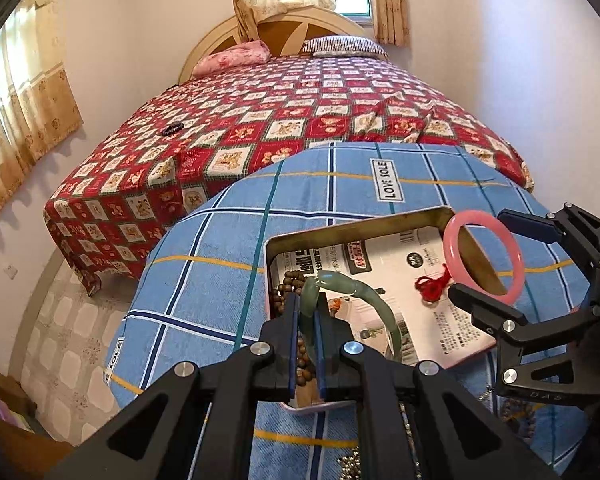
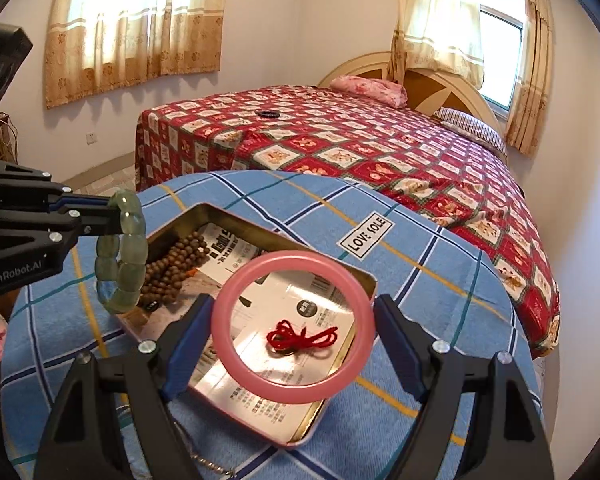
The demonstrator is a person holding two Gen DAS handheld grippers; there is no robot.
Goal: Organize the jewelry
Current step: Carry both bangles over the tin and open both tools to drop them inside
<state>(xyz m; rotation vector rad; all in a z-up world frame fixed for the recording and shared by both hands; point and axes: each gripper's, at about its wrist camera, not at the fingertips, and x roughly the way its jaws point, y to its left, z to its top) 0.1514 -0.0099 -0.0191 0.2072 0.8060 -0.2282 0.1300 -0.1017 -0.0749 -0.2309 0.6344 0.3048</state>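
My left gripper (image 1: pixel 308 308) is shut on a green jade bead bracelet (image 1: pixel 332 282), which it holds over the near left corner of an open metal tin (image 1: pixel 360 224). From the right wrist view, the same bracelet (image 2: pixel 126 256) hangs from the left gripper (image 2: pixel 114 212) at the tin's (image 2: pixel 260 229) left end. My right gripper (image 2: pixel 294 308) stands wide, its pads pressed on both sides of a pink bangle (image 2: pixel 292 258) above the tin. In the tin lie brown wooden beads (image 2: pixel 180 264) and a red cord (image 2: pixel 300 336) on printed paper.
The tin sits on a round table under a blue checked cloth (image 1: pixel 320 188). A silver chain (image 2: pixel 212 466) lies at the table's near edge. Behind is a bed with a red patterned cover (image 1: pixel 260 120), and a dark bracelet (image 1: pixel 172 129) lies on it.
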